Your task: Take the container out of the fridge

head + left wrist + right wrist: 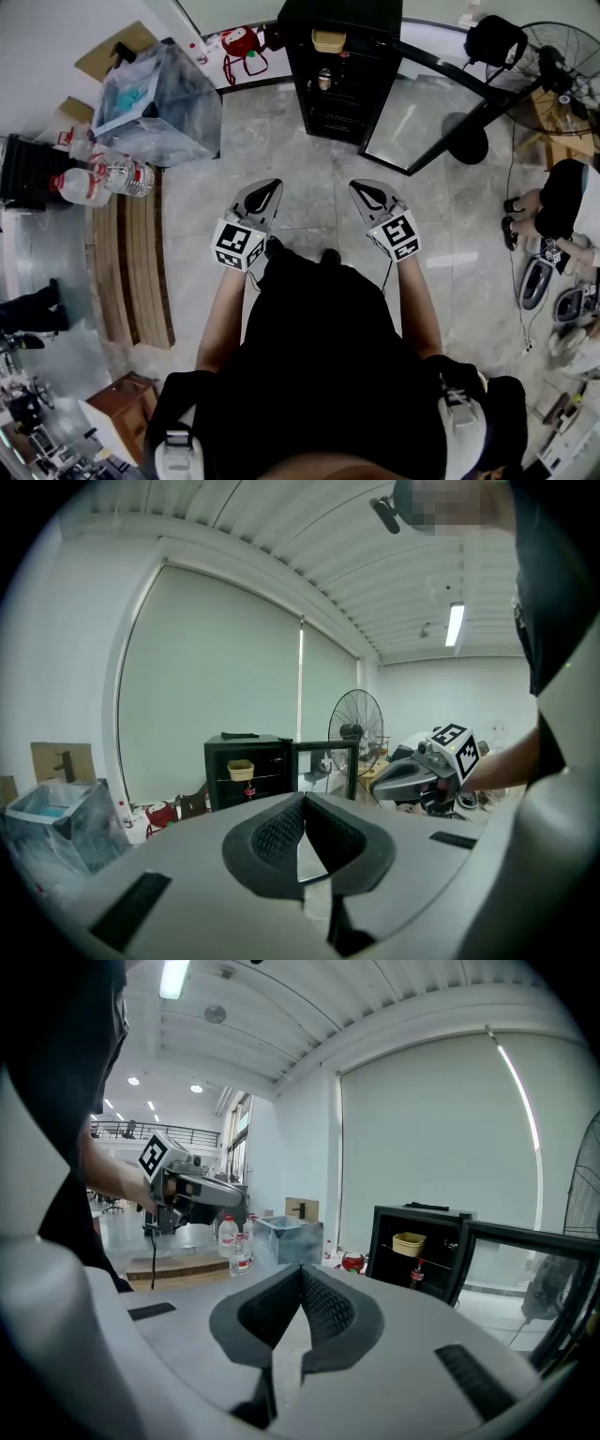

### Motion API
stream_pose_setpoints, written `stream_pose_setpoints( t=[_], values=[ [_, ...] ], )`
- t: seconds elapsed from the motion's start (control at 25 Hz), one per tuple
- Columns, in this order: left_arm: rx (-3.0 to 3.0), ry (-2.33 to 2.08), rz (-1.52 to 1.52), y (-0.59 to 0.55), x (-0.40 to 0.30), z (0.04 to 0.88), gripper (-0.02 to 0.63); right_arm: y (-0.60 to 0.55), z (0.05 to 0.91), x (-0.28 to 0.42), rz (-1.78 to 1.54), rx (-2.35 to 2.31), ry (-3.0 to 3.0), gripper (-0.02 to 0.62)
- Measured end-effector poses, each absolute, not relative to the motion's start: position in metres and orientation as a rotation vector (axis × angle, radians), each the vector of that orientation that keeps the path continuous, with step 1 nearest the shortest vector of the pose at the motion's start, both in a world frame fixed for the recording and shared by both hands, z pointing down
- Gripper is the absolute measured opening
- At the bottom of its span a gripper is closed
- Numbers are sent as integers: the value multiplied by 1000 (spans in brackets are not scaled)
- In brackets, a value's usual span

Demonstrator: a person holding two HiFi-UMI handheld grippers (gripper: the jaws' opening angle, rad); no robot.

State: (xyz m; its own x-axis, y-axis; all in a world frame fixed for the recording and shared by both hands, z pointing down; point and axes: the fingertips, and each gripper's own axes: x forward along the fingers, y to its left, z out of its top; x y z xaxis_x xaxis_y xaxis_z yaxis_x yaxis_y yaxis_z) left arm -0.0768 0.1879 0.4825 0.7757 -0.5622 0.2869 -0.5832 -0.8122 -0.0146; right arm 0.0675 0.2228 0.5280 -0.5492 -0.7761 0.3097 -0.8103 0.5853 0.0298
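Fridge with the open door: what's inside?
In the fridge, a yellow container sits near the top, a small bottle below it. Lower down is too dark to see.

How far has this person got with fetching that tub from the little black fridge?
Done: the fridge door already stands open. In hand: nothing. The left tongs and right tongs are both shut and empty, held out in front, well short of the fridge. Left to do: reach in, grip the yellowish container on the top shelf and lift it out.
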Motion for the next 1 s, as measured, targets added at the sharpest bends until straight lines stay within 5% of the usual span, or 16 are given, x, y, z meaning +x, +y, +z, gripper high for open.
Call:
stream_pose_setpoints(
  t=[1.0],
  values=[
    [2894,-787,430,140,-75,501,18,182,540,64,204,1330,-2418,-2]
  ],
)
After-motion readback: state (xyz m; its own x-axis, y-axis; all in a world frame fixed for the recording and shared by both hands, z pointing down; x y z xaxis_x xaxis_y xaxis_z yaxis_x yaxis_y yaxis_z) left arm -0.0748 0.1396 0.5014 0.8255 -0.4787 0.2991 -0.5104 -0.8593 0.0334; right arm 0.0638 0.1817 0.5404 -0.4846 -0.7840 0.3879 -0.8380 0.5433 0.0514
